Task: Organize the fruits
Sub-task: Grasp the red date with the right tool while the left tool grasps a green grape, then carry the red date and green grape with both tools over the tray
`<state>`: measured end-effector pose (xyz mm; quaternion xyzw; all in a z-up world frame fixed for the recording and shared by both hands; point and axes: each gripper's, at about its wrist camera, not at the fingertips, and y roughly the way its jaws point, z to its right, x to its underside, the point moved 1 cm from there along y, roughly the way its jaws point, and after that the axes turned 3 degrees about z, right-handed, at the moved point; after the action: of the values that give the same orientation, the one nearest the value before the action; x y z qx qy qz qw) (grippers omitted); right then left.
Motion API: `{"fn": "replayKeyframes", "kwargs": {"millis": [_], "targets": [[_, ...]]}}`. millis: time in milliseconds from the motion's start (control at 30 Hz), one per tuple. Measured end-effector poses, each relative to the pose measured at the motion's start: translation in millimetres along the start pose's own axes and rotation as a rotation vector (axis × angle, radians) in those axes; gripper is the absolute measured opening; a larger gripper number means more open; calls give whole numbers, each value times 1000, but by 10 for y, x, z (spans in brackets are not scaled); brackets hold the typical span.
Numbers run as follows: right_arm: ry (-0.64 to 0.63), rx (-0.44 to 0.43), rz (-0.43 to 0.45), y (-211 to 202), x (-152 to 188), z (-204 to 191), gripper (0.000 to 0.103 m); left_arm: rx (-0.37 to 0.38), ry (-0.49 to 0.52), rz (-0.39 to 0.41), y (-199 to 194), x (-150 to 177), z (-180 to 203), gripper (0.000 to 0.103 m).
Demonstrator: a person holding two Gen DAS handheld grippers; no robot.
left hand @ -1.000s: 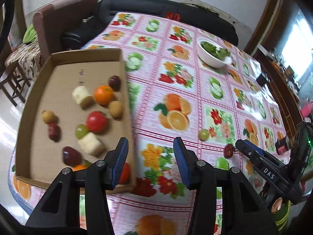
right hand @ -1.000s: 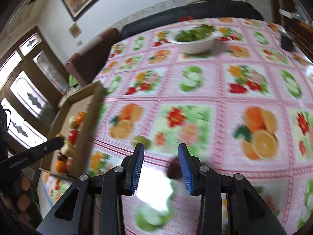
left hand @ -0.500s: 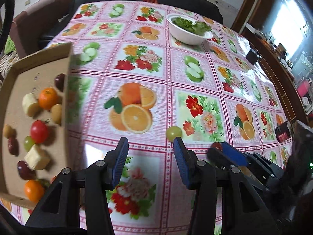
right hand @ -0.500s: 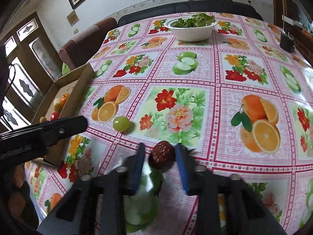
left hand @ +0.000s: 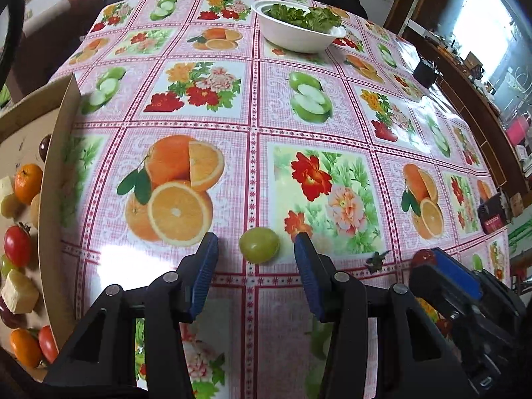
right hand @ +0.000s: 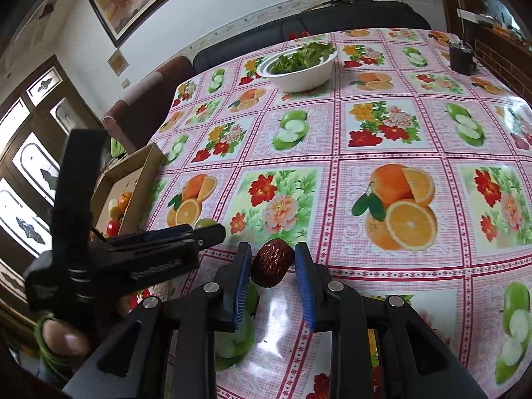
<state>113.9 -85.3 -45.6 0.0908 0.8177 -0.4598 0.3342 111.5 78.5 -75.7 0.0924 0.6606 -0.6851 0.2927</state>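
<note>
The left claw hangs over the green grape, which sits on the counter between its blue pads; the jaws are closing but neither pad touches the grape yet. A round, smooth fruit like that could squirt out sideways if one pad meets it first, and roll off across the glossy tablecloth. Squeezing too hard could also split it.

The right claw is clamped on a wrinkled red date, lifted just clear of the counter. Only the tips of the pads pinch the date, and it sits tilted, so a jolt on the way to the cardboard box might let it slip free.

The two claws are close together, the left one's arm reaching across just beside the right. I'd worry about them knocking into each other, which could dislodge either fruit. The box wall stands upright too, so a low carry might clip its edge and upset the tomatoes and tangerines inside.
</note>
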Motion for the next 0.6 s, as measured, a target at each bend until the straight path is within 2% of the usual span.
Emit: {"fn": "replayKeyframes", "kwargs": {"millis": [100,133,267,600], "targets": [[17,0,-1,-19,-2,48,28,-1,-4,6,3,-1,-11,24],[21,3,-1,-23,1,57,28,-1,-7,4,-8,7,-24,21],[24,-1,1,-45,13,47,27,-20,-15,19,-112,59,-84,21],[-10,-42,7,-70,6,-241,27,-10,-85,91,-606,178,-462,21]]}}
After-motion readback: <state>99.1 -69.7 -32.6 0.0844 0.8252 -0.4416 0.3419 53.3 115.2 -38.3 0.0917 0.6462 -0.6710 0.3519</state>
